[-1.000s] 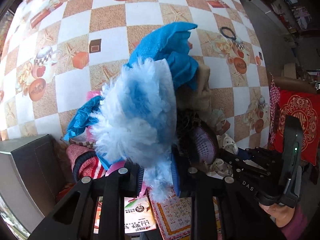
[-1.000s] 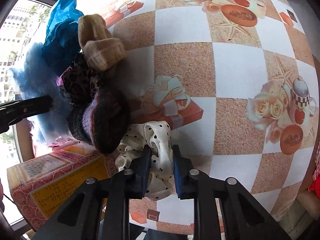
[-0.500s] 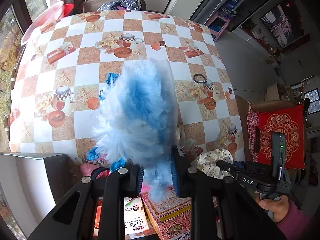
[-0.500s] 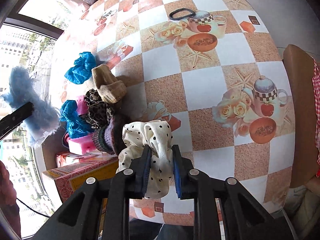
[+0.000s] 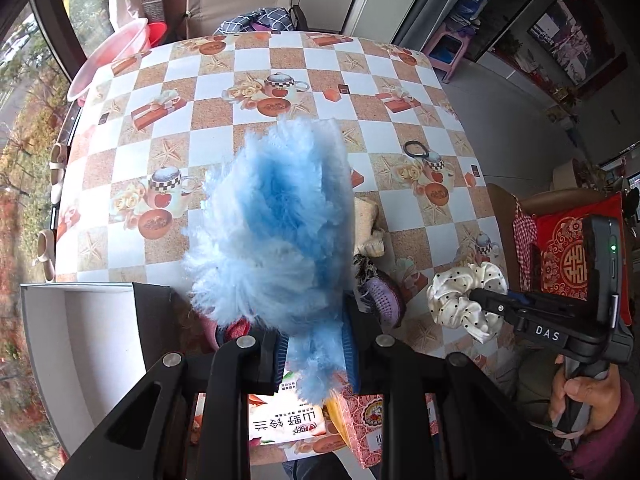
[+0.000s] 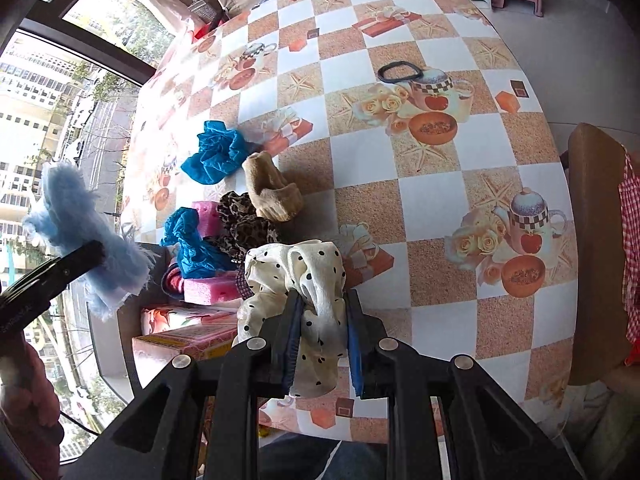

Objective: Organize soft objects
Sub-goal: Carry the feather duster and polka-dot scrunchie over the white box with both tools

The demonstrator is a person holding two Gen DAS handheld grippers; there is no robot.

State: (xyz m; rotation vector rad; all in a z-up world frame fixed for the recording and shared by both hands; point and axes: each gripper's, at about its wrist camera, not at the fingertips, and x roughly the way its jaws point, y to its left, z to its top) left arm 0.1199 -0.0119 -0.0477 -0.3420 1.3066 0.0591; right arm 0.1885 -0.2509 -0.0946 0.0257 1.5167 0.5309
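Note:
My left gripper (image 5: 316, 344) is shut on a fluffy light-blue cloth (image 5: 276, 224), held well above the checkered table (image 5: 224, 128). My right gripper (image 6: 322, 320) is shut on a cream scrunchie with black dots (image 6: 296, 276), also lifted off the table. In the right wrist view the left gripper (image 6: 92, 254) and the blue fluffy cloth (image 6: 80, 236) hang at the left. The left wrist view shows the dotted scrunchie (image 5: 464, 296) clamped in the right gripper (image 5: 478, 298). On the table below lie teal cloths (image 6: 216, 152), a tan sock (image 6: 272, 188), a leopard scrunchie (image 6: 244, 220) and a pink sponge (image 6: 212, 288).
An open white box (image 5: 80, 332) sits at the table's near left corner. Printed cartons (image 5: 288, 424) lie at the near edge. A black hair tie (image 6: 398, 72) rests mid-table. A pink basin (image 5: 108, 52) stands at the far left, a chair with a red cushion (image 5: 572, 256) on the right.
Both grippers have risen with their cloths. The table and the pile of soft things now look smaller and farther below; the dotted scrunchie has left the tabletop.

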